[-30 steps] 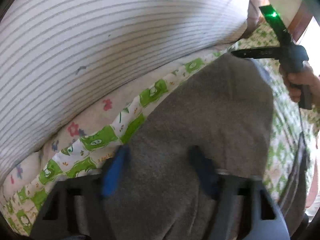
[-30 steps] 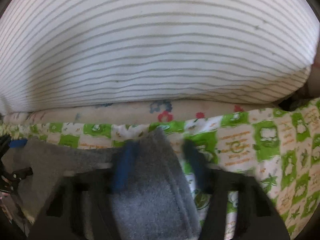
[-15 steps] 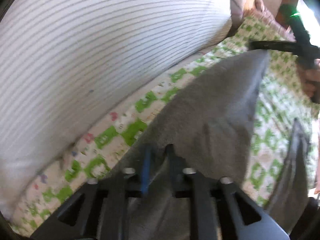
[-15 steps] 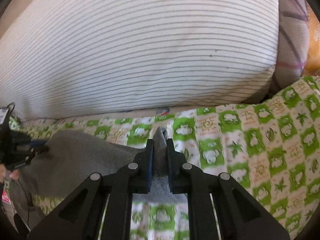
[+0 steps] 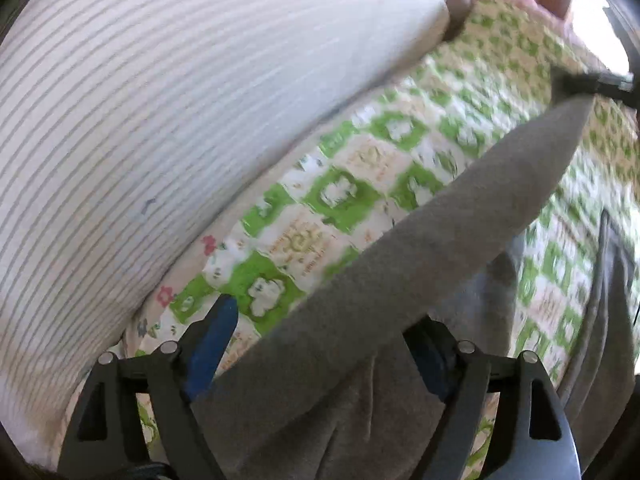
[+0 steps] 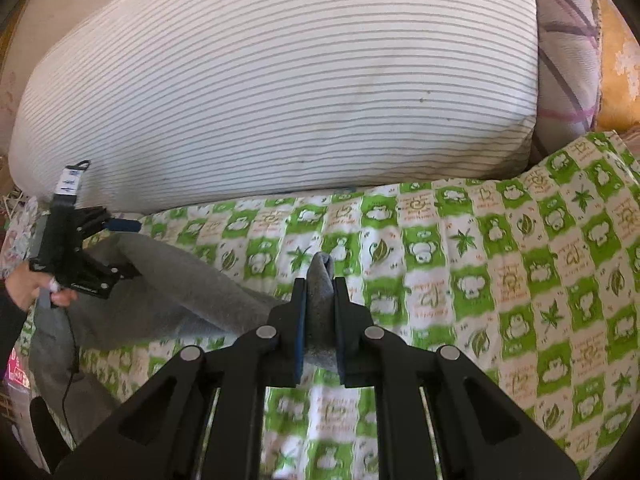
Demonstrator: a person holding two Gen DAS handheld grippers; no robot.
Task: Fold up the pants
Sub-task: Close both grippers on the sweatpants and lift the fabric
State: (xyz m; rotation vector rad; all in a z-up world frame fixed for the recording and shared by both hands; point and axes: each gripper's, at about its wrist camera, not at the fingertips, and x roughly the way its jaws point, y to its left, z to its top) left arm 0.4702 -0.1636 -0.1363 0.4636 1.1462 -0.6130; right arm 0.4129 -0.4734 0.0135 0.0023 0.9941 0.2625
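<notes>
The grey pants (image 6: 172, 292) lie stretched across a green-and-white checked bedsheet (image 6: 500, 280) printed with frogs and leaves, their cloth pulled into a taut band between the two grippers. The right gripper (image 6: 320, 312) has its jaws nearly together, clamped on a bunched edge of the grey fabric that pokes up in a small peak between the blue pads; its jaws have just been closing and now pinch the cloth firmly. In the left wrist view the left gripper (image 5: 320, 344) stands with its jaws spread wide, having just been opening; the grey pants (image 5: 400, 300) pass between the blue pads (image 5: 212, 344), which stand apart from the cloth rather than pressing on it. From that view the fabric runs diagonally up to the far right, where the dark tip of the other gripper meets its end near the frame edge. In the right wrist view the left gripper (image 6: 122, 248) shows at the left edge, held by a hand (image 6: 28, 286) with a dark sleeve, its fingers over the grey cloth. A large white pillow with thin grey stripes (image 6: 280, 92) lies just behind the pants, resting on the sheet, with a mauve patterned cushion (image 6: 564, 60) beside its right end. No container shows in either view.
</notes>
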